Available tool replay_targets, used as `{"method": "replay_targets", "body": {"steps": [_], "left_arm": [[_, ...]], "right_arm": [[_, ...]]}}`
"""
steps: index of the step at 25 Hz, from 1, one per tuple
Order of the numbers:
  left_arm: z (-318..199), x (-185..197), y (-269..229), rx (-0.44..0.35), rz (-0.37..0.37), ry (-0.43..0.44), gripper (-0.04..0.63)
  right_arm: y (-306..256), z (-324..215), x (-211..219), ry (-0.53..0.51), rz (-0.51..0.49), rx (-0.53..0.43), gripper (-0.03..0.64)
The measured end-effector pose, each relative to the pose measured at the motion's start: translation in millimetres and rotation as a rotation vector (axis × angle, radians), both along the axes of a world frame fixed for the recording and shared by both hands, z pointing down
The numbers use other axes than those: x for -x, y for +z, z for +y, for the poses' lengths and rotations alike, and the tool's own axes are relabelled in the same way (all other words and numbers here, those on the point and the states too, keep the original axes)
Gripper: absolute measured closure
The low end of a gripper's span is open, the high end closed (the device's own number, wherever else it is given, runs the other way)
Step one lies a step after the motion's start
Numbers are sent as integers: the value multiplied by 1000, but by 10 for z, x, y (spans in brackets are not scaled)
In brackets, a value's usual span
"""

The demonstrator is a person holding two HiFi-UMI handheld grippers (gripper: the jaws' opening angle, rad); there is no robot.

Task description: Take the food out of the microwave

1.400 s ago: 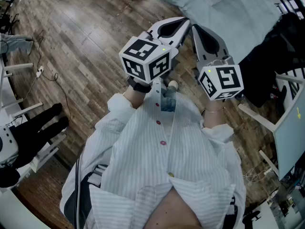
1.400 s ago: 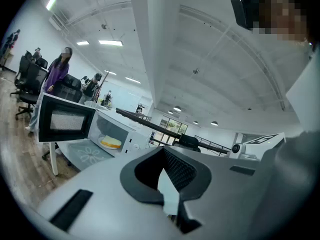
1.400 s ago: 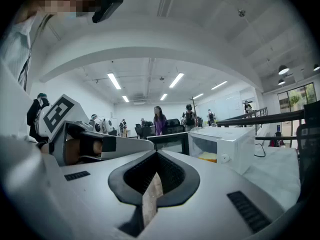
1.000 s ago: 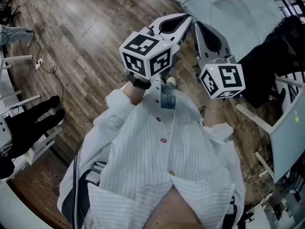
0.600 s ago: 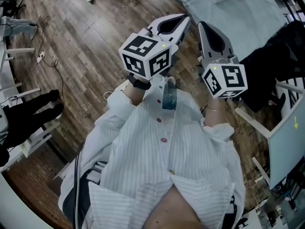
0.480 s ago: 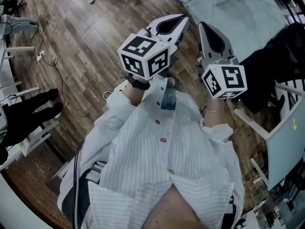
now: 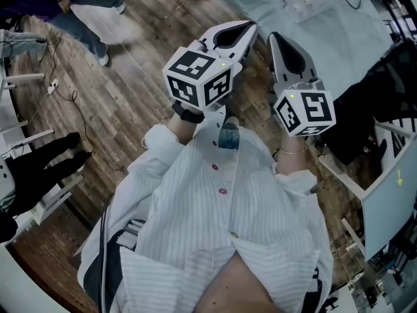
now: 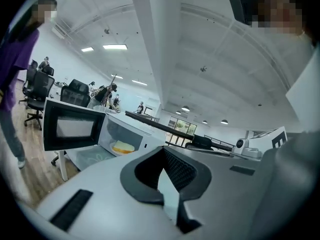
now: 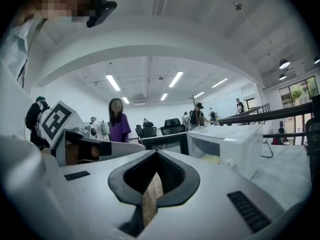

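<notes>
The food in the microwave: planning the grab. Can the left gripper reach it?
Likely yes: the microwave door stands open, nothing blocks the food; the left gripper is shut, some way off.

You hold both grippers raised in front of your chest, side by side, close together but apart. Your left gripper [image 7: 251, 27] points forward and away from you, about level, its marker cube [image 7: 199, 78] towards your chest; its jaws are closed on nothing. Your right gripper [image 7: 274, 38] lies just beside it, aimed the same way, jaws likewise closed and empty. Your left wrist [image 7: 187, 114] wears a dark band, your right wrist [image 7: 290, 151] a thin bracelet. Both forearms come up from bent elbows in pale striped sleeves
</notes>
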State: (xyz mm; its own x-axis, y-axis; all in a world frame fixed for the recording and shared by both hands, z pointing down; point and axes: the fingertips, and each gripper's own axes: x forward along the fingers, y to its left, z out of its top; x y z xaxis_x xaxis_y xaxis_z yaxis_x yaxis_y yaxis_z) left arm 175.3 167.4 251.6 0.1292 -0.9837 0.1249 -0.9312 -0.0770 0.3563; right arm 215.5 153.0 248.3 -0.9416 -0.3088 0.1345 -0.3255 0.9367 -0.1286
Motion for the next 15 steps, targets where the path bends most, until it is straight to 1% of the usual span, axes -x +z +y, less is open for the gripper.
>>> {"method": "replay_targets", "body": {"steps": [3, 8, 15], "left_arm": [[-224, 209, -30, 0, -12, 17, 588], [-504, 665, -71, -3, -16, 44, 588], [-719, 1228, -63, -1, -30, 96, 588]], "right_arm": [[-30, -215, 211, 13, 0, -6, 586], [-75, -513, 661, 37, -7, -12, 586], [-60, -777, 1177, 101, -12, -5, 586]]}}
